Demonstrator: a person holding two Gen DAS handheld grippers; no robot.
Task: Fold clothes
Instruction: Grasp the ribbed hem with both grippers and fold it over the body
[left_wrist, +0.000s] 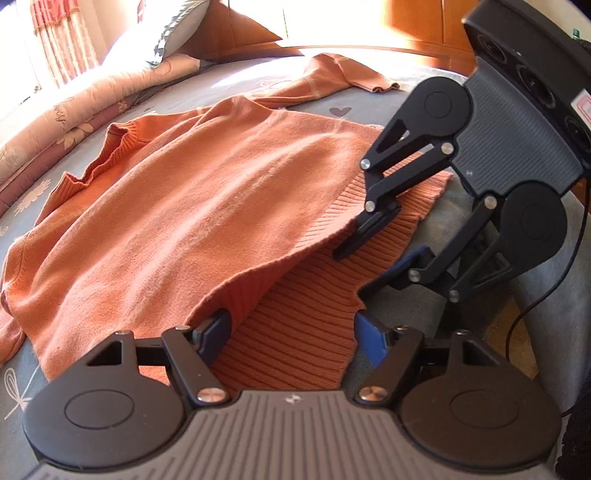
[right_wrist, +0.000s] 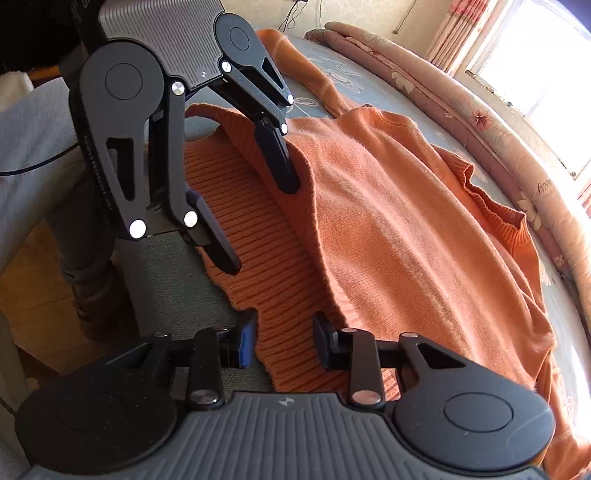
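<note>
An orange sweater (left_wrist: 177, 206) lies spread on a bed (left_wrist: 373, 99), its ribbed hem at the near edge and its collar and sleeves toward the far side. The left gripper (left_wrist: 291, 332) is released, its blue-padded fingers (left_wrist: 371, 338) set wide apart on either side of the ribbed hem (left_wrist: 303, 317); the left one sits just under the lifted edge of the smooth knit. The right gripper (right_wrist: 282, 341) is likewise spread open, its fingers (right_wrist: 245, 341) straddling the same ribbed band a little further along, with nothing clamped between them. Each gripper shows in the other's view, close beside it at the hem.

The body of the sweater is a soft, slightly fuzzy fine knit; the hem and collar (left_wrist: 110, 147) are coarser, with clear vertical ribs. The upper layer folds back in a wavy edge, baring the ribbed layer beneath. One sleeve (left_wrist: 340, 74) stretches away toward the far edge.

The bedsheet is grey-blue with pale flowers and hearts. A rolled peach quilt (left_wrist: 55, 118) with a flower print and a pillow (left_wrist: 177, 26) lie along the far side, beside pink curtains (left_wrist: 59, 33). A black cable (left_wrist: 546, 288) hangs by the bed's edge.
</note>
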